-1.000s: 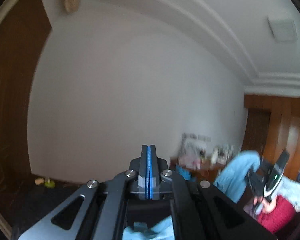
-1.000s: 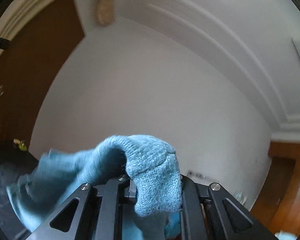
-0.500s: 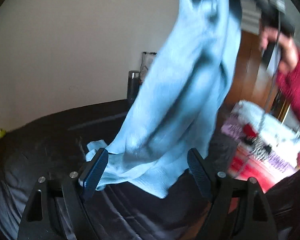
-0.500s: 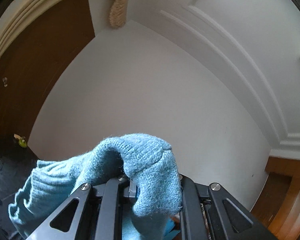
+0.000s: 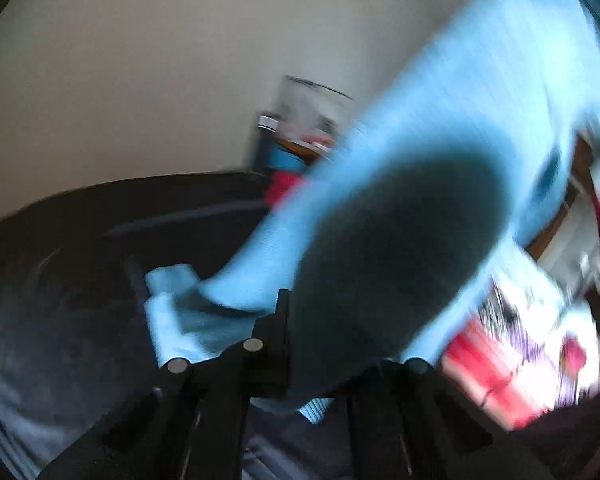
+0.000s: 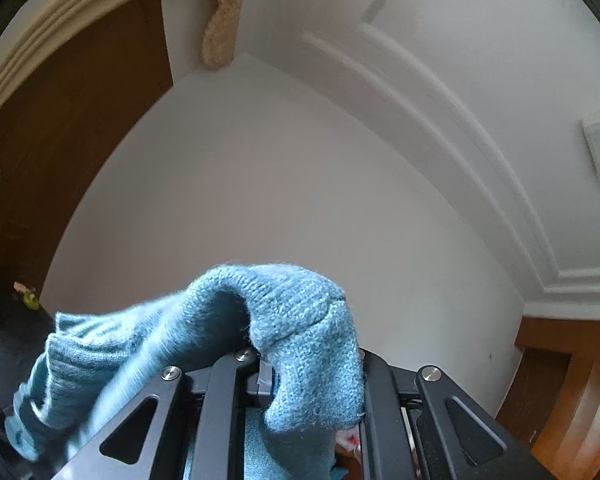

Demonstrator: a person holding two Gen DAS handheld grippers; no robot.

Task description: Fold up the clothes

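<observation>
A light blue knit sweater [image 5: 460,120] hangs from the upper right down to the dark bedspread [image 5: 80,260]. A corner of it lies crumpled on the bed. The left wrist view is blurred. My left gripper [image 5: 288,320] points down at the bed with its jaws together, and a fold of the sweater is bunched over and between them, hiding the right finger. In the right wrist view the sweater [image 6: 300,312] drapes over my right gripper [image 6: 272,376], which is tilted up at the wall and shut on the knit edge.
A pile of red, white and purple clothes [image 5: 520,360] lies on the bed at the right. A dark flask [image 5: 266,136] and a clear container [image 5: 312,108] stand by the wall behind the bed. A brown door [image 6: 60,140] is left of the white wall.
My left gripper dropped from facing the wall to pointing at the bed, opened around the hanging sweater's lower edge, then shut on it. The right gripper kept its hold and barely moved.
</observation>
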